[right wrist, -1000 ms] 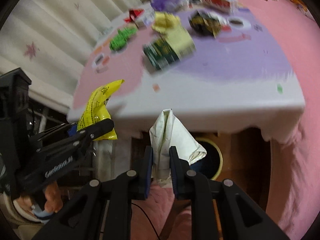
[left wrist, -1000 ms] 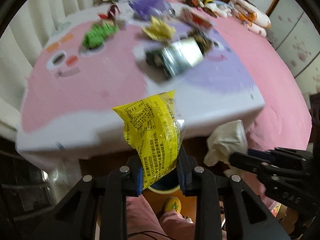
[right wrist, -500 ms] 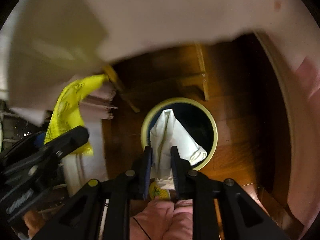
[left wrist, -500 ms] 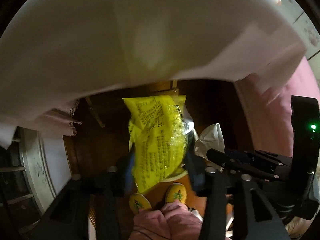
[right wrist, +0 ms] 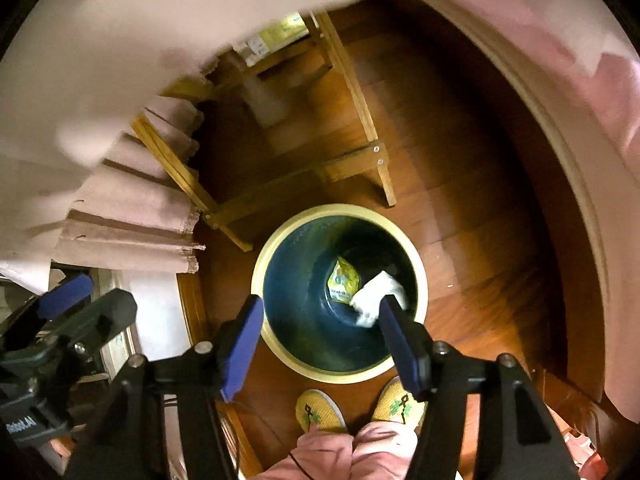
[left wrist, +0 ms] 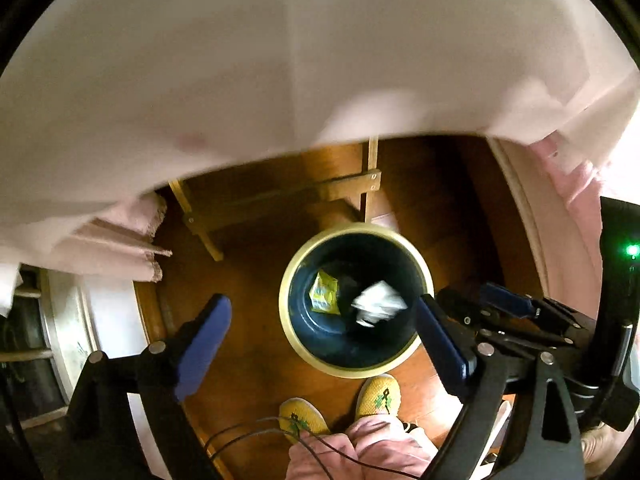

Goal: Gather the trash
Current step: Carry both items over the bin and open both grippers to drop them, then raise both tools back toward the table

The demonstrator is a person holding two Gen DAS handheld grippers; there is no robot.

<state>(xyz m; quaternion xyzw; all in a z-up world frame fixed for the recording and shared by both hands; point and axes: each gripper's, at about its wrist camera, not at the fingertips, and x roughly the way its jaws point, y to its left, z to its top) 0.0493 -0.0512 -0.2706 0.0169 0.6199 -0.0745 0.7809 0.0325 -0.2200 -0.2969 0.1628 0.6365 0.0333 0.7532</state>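
A round bin with a cream rim (left wrist: 294,336) and dark blue inside stands on the wooden floor; it also shows in the right wrist view (right wrist: 264,332). Inside it lie a yellow snack wrapper (left wrist: 325,293) (right wrist: 343,279) and a crumpled white tissue (left wrist: 378,303) (right wrist: 378,292). My left gripper (left wrist: 320,340) is open and empty above the bin. My right gripper (right wrist: 320,336) is open and empty above the bin too. The right gripper also shows at the right edge of the left wrist view (left wrist: 520,312).
The tablecloth's hanging edge (left wrist: 280,80) fills the top of both views. Wooden table legs and crossbars (right wrist: 352,164) stand just behind the bin. The person's yellow shoes (left wrist: 378,396) are in front of the bin. A pink bed edge (right wrist: 580,140) curves along the right.
Both grippers swung down from the table to over the bin and opened. The yellow wrapper and the white tissue left the jaws and now lie inside the bin.
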